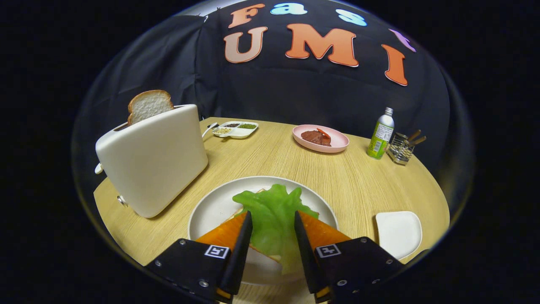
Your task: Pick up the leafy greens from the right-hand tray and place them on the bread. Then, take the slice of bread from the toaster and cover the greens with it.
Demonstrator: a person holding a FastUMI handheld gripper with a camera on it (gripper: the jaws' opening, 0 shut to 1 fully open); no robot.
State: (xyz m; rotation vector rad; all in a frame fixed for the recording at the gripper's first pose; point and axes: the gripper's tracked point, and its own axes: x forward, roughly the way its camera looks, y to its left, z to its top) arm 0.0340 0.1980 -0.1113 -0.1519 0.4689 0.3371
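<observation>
Gripper view: the lettuce leaf point(272, 219) lies on the bread point(262, 252) in the round plate point(211, 211) at the counter's near edge, between the parted fingers of the tool point(273, 223). Greens look placed; next, lift toward the toaster point(152, 158) at the left edge and pinch its slice point(149, 104).

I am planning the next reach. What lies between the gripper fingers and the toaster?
In the gripper view, the white plate's rim and bare wooden table lie between the open gripper and toaster.
</observation>
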